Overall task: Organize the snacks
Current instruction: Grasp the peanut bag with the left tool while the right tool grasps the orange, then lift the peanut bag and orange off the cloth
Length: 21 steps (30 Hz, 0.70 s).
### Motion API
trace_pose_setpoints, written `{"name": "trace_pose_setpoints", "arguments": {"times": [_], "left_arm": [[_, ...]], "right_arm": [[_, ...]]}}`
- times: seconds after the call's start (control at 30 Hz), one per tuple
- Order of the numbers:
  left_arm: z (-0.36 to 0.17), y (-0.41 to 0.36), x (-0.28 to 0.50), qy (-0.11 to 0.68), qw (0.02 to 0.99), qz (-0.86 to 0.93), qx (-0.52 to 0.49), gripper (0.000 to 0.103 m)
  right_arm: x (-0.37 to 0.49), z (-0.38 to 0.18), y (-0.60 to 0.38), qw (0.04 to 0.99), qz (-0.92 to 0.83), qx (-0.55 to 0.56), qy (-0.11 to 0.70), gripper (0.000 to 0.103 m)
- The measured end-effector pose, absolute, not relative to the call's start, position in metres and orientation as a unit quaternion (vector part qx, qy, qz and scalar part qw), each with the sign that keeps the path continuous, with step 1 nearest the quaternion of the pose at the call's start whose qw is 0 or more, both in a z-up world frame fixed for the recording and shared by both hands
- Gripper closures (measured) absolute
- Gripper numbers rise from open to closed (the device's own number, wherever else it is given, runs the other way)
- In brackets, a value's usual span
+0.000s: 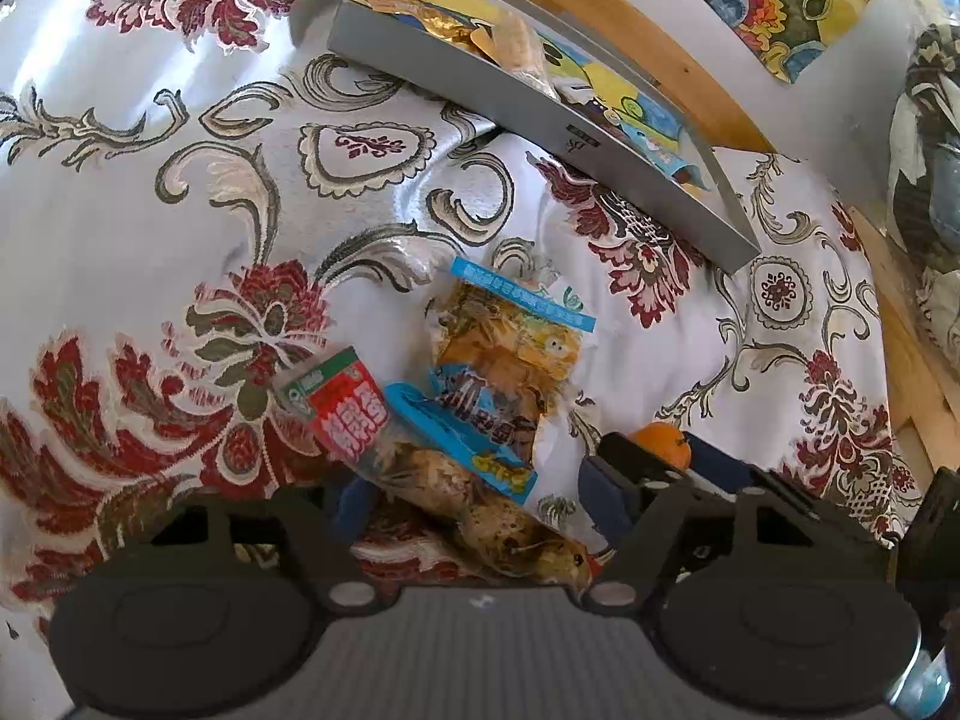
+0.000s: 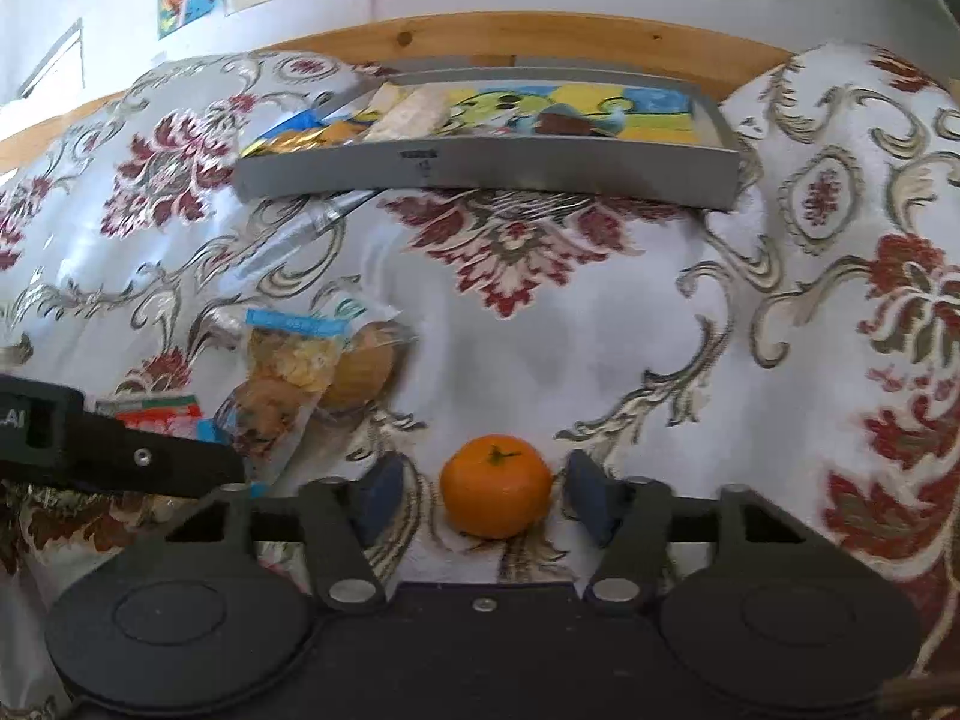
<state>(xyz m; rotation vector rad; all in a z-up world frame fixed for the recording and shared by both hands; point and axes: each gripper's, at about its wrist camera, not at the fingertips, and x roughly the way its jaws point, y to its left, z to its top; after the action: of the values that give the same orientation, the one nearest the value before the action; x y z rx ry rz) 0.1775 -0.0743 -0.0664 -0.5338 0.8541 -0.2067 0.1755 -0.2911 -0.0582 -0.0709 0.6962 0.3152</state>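
A clear snack packet with a red label [image 1: 360, 420] lies slantwise on the flowered cloth. My left gripper [image 1: 477, 501] is open, one blue pad on each side of the packet's lower half. Just beyond it lies a blue-and-yellow packet [image 1: 510, 348], which shows in the right wrist view as the blue-and-yellow packet [image 2: 294, 372]. A small orange [image 2: 495, 486] sits on the cloth between the fingers of my right gripper [image 2: 485, 501], which is open with narrow gaps on both sides. A grey tray [image 2: 480, 165] at the back holds several snacks.
The grey tray [image 1: 540, 114] rests against a wooden ledge [image 2: 540, 36] below a wall with colourful pictures. The cloth [image 1: 150, 210] is rumpled. The orange [image 1: 660, 444] and the right gripper's body sit close to my left gripper's right finger.
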Motion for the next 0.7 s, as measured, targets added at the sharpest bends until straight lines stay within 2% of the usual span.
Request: {"name": "trace_pose_setpoints", "arguments": {"times": [0.07, 0.1, 0.27, 0.6, 0.7], "left_arm": [[-0.066, -0.076, 0.178, 0.412, 0.873, -0.098, -0.243, 0.039], [-0.066, -0.076, 0.178, 0.415, 0.874, -0.097, -0.233, 0.045], [-0.066, -0.078, 0.18, 0.421, 0.876, -0.095, -0.215, 0.048], [-0.065, -0.057, 0.18, 0.432, 0.863, -0.108, -0.237, 0.062], [-0.063, -0.048, 0.177, 0.437, 0.861, -0.109, -0.235, 0.062]], "right_arm": [[0.173, -0.059, -0.286, 0.927, 0.159, -0.042, 0.338, 0.063], [0.172, -0.059, -0.284, 0.926, 0.161, -0.045, 0.338, 0.063], [0.163, -0.058, -0.275, 0.925, 0.174, -0.052, 0.335, 0.063], [0.128, -0.056, -0.26, 0.919, 0.197, -0.038, 0.34, 0.063], [0.124, -0.054, -0.255, 0.915, 0.205, -0.02, 0.347, 0.063]]}}
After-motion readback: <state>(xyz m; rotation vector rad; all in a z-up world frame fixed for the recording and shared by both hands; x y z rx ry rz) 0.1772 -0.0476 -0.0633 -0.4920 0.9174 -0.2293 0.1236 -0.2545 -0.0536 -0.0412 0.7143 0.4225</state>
